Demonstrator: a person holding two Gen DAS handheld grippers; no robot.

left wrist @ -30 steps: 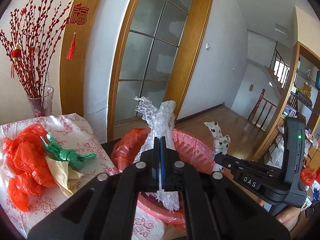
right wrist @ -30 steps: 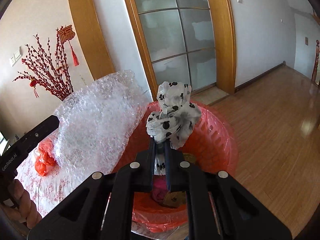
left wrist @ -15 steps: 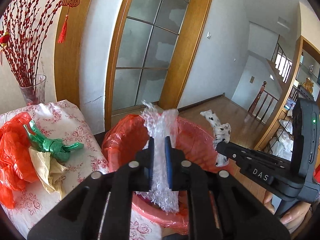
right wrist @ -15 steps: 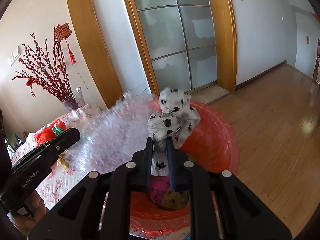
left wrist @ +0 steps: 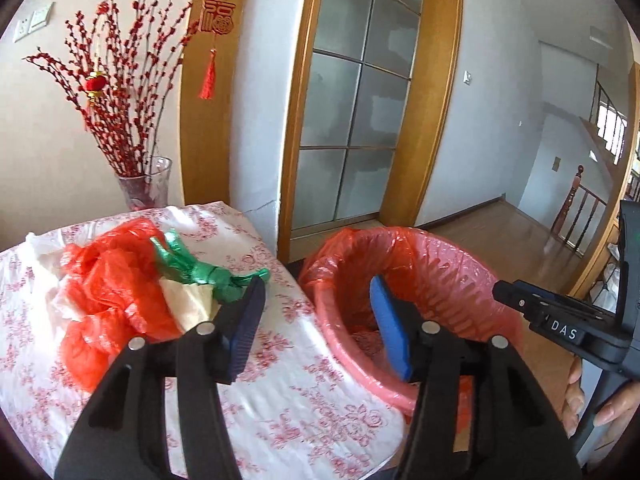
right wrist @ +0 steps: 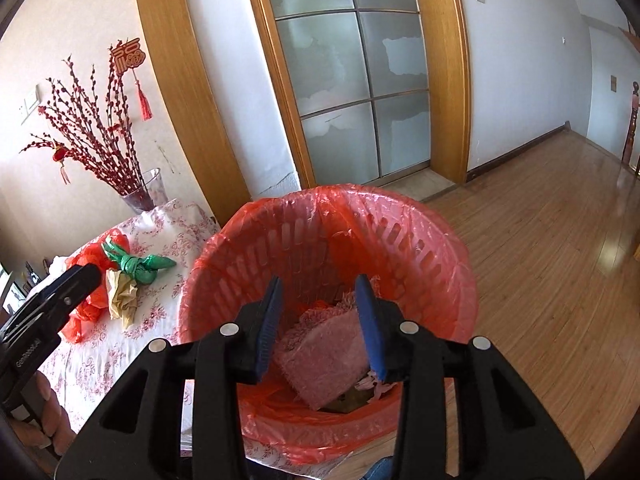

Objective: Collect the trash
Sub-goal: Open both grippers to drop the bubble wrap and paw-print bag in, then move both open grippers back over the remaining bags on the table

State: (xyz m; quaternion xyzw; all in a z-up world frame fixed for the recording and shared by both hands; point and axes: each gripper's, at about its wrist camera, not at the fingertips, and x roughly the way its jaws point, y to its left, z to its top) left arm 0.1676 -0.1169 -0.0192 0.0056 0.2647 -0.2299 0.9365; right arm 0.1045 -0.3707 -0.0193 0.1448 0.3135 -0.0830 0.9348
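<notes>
Both claws are wide apart and hold nothing: the right gripper (right wrist: 318,312) hangs over the red bin (right wrist: 256,240), and the left gripper (left wrist: 316,320) sits by the table's edge. More trash, a knotted green bag (left wrist: 200,270) and red bags (left wrist: 108,280), waits on the flowery tablecloth (left wrist: 280,392) near that edge. A clumsy grab could push it off onto the wood floor (right wrist: 560,260).

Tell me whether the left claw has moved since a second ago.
Yes. The left claw has swung left: the vase sits nearer centre, and the claw, then shut on bubble wrap, is open.
</notes>
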